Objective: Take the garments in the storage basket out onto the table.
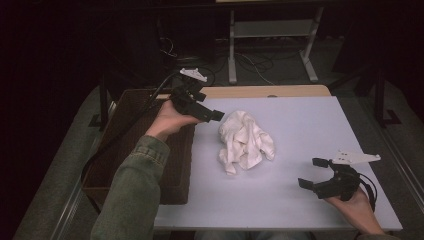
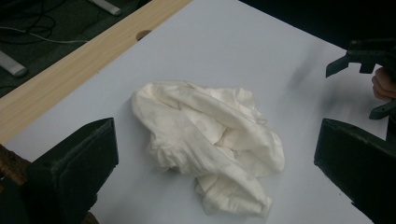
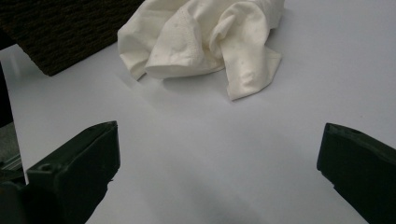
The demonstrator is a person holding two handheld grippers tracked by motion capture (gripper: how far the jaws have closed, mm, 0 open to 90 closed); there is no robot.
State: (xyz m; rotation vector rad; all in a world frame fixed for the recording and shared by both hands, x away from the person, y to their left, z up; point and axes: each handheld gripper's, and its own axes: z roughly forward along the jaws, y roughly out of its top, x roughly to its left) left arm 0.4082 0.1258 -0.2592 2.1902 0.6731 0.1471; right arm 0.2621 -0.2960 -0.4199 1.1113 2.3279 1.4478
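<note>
Sleeve (image 1: 131,195), green, fills the lower left of the high view, nearest the lens; the forearm runs up over a dark woven basket (image 1: 172,177) sitting at the table's left edge

Left gripper (image 1: 212,115), upper left of centre in the high view, held just off the cloth's left side, jaws pointed at it. In the left gripper view both black jaws stand wide apart at the bottom corners with nothing between them but the cloth lying farther on: released, empty. Judged lined up for a reach at the near fold

White cloth (image 1: 245,141), crumpled in a loose heap at the middle of the pale table (image 1: 310,125), resting flat, touched by neither gripper. Folds bunch up in the left gripper view (image 2: 205,140); one flap trails toward the bottom of that frame. In the right gripper view the cloth (image 3: 205,42) lies at the top, with the basket's corner (image 3: 60,32) in the upper left

Right gripper (image 1: 314,173), lower right of the high view, held low by a hand (image 1: 357,210) near the table's front edge, well apart from the cloth. Jaws spread wide, grasping nothing; bare table between them in its own view. Probably waiting while the left goes first, or set to take the trailing flap

Wooden strip (image 2: 60,79) edges the table's far side; cables lie on the floor beyond
</note>
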